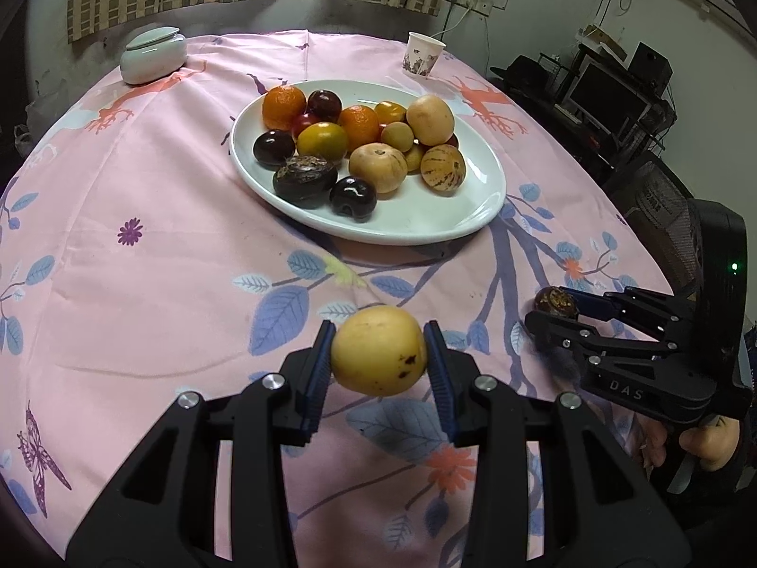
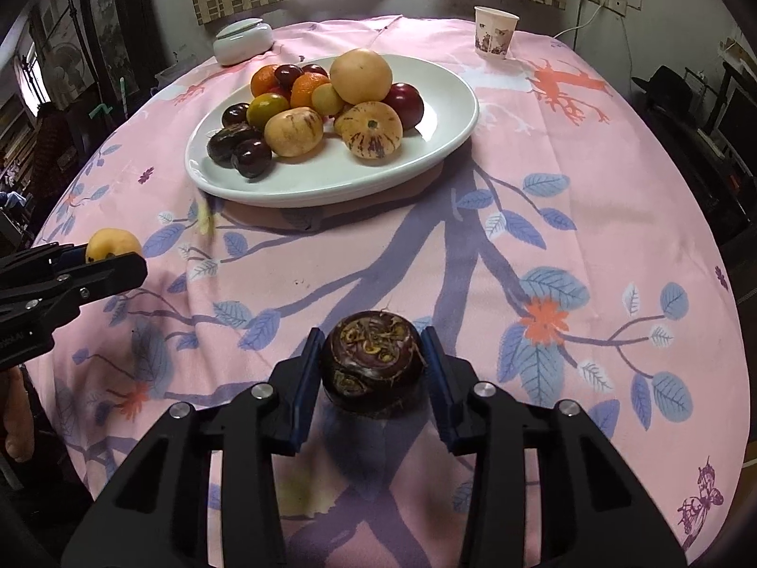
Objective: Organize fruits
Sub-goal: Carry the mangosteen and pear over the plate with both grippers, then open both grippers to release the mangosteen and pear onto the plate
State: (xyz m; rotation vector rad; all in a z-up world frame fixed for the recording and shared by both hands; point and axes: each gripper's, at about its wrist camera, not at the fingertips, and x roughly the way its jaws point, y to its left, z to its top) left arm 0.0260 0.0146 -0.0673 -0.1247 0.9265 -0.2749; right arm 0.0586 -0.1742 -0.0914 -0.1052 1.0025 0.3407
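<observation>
My left gripper (image 1: pixel 378 355) is shut on a yellow fruit (image 1: pixel 378 350) with dark spots and holds it above the pink cloth, near the table's front. My right gripper (image 2: pixel 374 364) is shut on a dark brown round fruit (image 2: pixel 373 364). In the left wrist view the right gripper (image 1: pixel 551 310) is at the right, with the dark fruit (image 1: pixel 556 303) in it. In the right wrist view the left gripper (image 2: pixel 111 253) is at the left, with the yellow fruit (image 2: pixel 112 244). A white oval plate (image 1: pixel 426 222) (image 2: pixel 440 94) farther back holds several oranges, plums, dark fruits and pale striped melons.
A pink floral tablecloth (image 1: pixel 142 284) covers the round table. A white lidded jar (image 1: pixel 154 54) (image 2: pixel 243 40) stands at the back left, a paper cup (image 1: pixel 423 54) (image 2: pixel 494 31) at the back right. A desk with monitors (image 1: pixel 610 104) stands beyond the table's right side.
</observation>
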